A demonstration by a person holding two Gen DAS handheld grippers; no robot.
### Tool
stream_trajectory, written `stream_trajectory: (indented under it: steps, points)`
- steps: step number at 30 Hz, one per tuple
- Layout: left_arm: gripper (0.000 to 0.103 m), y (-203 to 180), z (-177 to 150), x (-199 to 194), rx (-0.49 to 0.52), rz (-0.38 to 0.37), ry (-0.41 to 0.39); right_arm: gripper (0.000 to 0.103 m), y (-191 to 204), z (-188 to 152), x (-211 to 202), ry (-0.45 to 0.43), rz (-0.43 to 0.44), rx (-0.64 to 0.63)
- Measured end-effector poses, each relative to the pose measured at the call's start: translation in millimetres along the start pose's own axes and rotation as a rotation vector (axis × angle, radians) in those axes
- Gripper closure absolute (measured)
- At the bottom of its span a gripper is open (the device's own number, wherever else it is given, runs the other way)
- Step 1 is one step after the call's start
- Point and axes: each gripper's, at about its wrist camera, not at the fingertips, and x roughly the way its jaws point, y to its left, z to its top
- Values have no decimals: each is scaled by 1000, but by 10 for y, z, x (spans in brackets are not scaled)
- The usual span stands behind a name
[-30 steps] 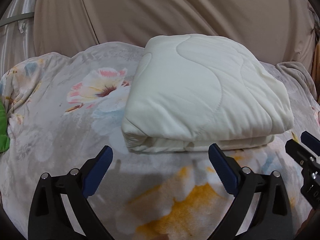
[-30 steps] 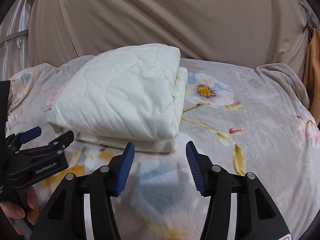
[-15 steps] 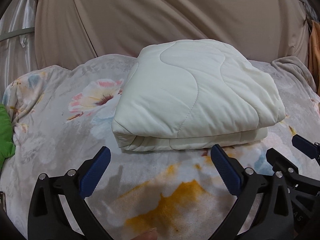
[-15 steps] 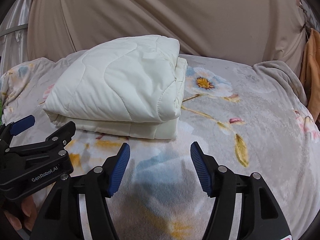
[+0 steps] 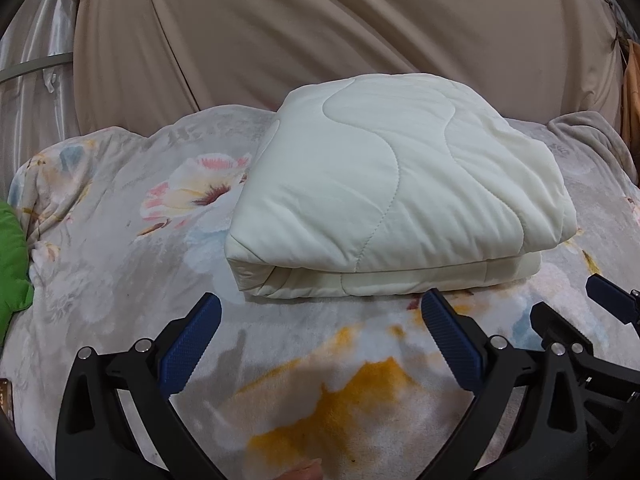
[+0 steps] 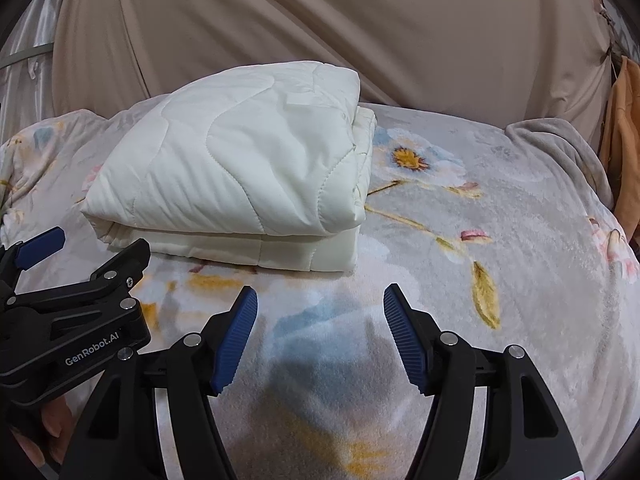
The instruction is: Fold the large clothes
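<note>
A cream quilted comforter lies folded into a thick rectangle on the floral bed cover, with its folded edge toward me. In the right wrist view the same comforter sits left of centre. My left gripper hovers just short of its near edge, open, nothing between the blue pads. My right gripper is open over bare bed cover near the comforter's right corner, holding nothing. Each gripper shows in the other's view: the right gripper and the left gripper.
A beige curtain hangs behind the bed. Something green lies at the bed's left edge, and an orange cloth hangs at the far right. A grey blanket corner is bunched at the back right.
The right gripper's jaws have spread a little wider. The comforter sits slightly higher in both views, and the grippers have hardly shifted.
</note>
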Motion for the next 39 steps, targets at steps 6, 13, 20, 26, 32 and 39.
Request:
stream_trajectory:
  steps: [6,13,20,26,32,39]
  points:
    - [5,-7,-7,-1,3,10,-2,39,3,-4,1,3,-5,1]
    - [5,-26,-13,-9,6,22,-1,39,19,-6,-11,6,-16,8]
    - [5,-28,-14,-9,9,29,-1,38,29,-5,-4,11,-26,15]
    - [5,-39,-13,-6,11,35,0,38,39,-7,7,15,-30,16]
    - [5,-34,-13,-3,12,35,0,38,33,-9,8,14,-31,15]
    - [5,-30,-10,-4,13,34,0,38,40,-18,-5,12,-38,17]
